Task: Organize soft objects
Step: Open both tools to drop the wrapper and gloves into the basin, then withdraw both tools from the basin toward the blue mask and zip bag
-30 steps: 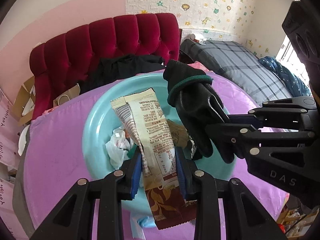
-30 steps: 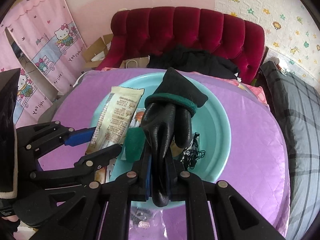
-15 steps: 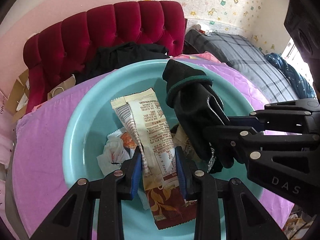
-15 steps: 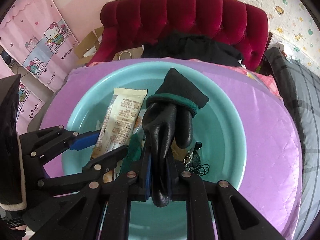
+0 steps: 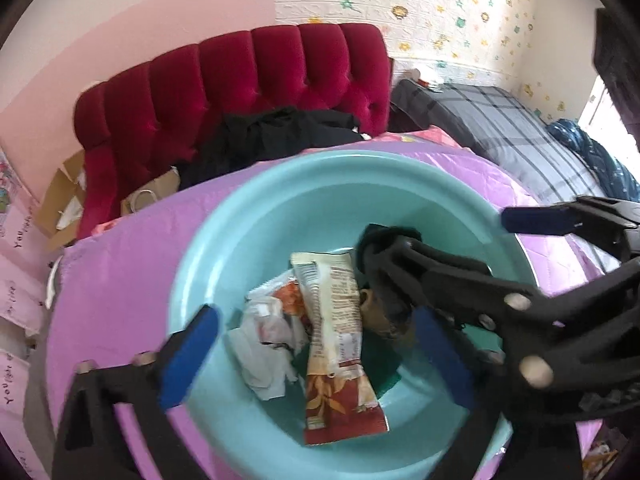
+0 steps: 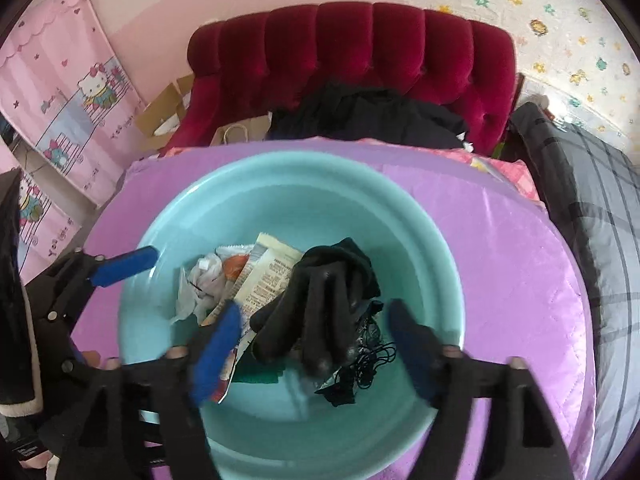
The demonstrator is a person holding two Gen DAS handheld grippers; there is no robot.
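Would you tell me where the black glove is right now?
In the right wrist view, the black glove lies inside the teal basin, right of the snack wrapper, unheld.

Lit softly by daylight from a blown-out window (image 5: 600,100) at right. Heavily bowed by fisheye, dark-vignetted at corners. Motion-smeared on the near tongs (image 6: 316,344); glare on the purple desk (image 6: 500,240).
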